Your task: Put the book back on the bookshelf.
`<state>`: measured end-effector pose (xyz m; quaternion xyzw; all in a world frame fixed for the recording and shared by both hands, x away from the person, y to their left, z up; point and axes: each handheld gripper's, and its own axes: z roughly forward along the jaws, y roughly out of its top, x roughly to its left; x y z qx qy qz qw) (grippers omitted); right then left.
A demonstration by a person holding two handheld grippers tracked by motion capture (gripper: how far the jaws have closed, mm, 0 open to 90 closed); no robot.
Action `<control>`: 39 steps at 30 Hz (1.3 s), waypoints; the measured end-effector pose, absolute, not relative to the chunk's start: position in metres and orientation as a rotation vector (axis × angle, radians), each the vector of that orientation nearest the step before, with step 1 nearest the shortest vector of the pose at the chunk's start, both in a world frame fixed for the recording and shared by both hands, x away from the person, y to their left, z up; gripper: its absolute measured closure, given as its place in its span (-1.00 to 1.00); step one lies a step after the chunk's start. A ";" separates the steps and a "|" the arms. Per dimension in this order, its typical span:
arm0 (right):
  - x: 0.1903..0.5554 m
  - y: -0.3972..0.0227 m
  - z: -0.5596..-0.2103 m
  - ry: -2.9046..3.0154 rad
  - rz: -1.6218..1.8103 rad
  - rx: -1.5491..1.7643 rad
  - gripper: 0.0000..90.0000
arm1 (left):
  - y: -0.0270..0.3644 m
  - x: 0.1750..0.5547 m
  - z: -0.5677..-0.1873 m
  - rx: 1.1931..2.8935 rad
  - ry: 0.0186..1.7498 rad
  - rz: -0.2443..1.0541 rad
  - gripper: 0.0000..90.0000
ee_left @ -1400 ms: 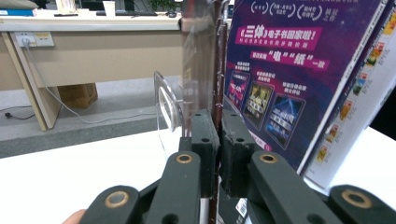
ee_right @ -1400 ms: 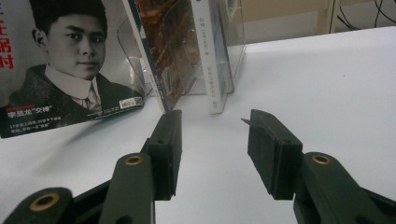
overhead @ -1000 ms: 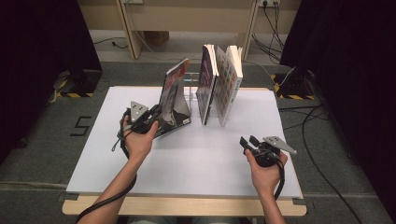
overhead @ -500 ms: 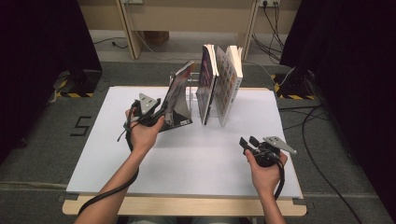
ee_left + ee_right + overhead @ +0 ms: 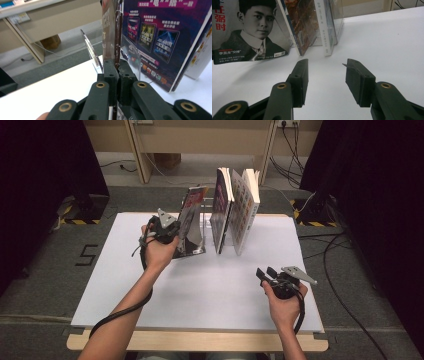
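Magazine: a thin magazine [image 5: 192, 217] stands tilted on the white worktop [image 5: 200, 285], its lower edge down, just left of the clear rack; the right gripper view shows its cover with a portrait in a dark suit [image 5: 249, 30].
Left hand-held gripper: the left hand-held gripper [image 5: 167, 227] is closed on the magazine's edge; in the left gripper view its jaws pinch the thin spine [image 5: 113, 45] between them.
Clear rack: a transparent acrylic divider stand [image 5: 91, 51] sits at the far middle of the worktop, just beside the magazine.
Standing books: two books [image 5: 235, 207] stand upright in the rack, leaning slightly apart at the top, right of the magazine; the nearer one shows a purple cover [image 5: 160, 37].
Right hand-held gripper: the right hand-held gripper [image 5: 270, 275] is held low over the near right of the worktop, jaws spread apart with nothing between them [image 5: 325, 75], well apart from the books.
Surroundings: grey floor with cables [image 5: 345, 255] beyond the worktop.
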<state>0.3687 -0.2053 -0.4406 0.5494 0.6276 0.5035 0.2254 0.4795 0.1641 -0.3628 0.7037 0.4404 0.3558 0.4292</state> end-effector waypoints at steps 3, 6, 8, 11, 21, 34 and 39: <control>0.368 -0.206 -0.439 1.725 1.390 1.509 0.20 | 0.172 0.479 -0.361 1.688 1.126 0.867 0.94; 0.368 -0.207 -0.438 1.719 1.391 1.505 0.20 | 0.179 0.478 -0.356 1.620 1.145 0.842 0.94; 0.368 -0.208 -0.438 1.715 1.392 1.513 0.20 | 0.181 0.480 -0.352 1.598 1.142 0.829 0.94; 0.368 -0.209 -0.439 1.714 1.391 1.511 0.20 | 0.183 0.482 -0.347 1.563 1.143 0.808 0.95; 0.368 -0.210 -0.439 1.706 1.392 1.513 0.20 | 0.177 0.492 -0.325 1.463 1.125 0.830 0.95; 0.369 -0.212 -0.442 1.713 1.386 1.512 0.20 | 0.161 0.515 -0.341 1.368 1.155 0.883 0.94; 0.368 -0.212 -0.442 1.711 1.392 1.517 0.21 | 0.166 0.506 -0.353 1.371 1.145 0.893 0.93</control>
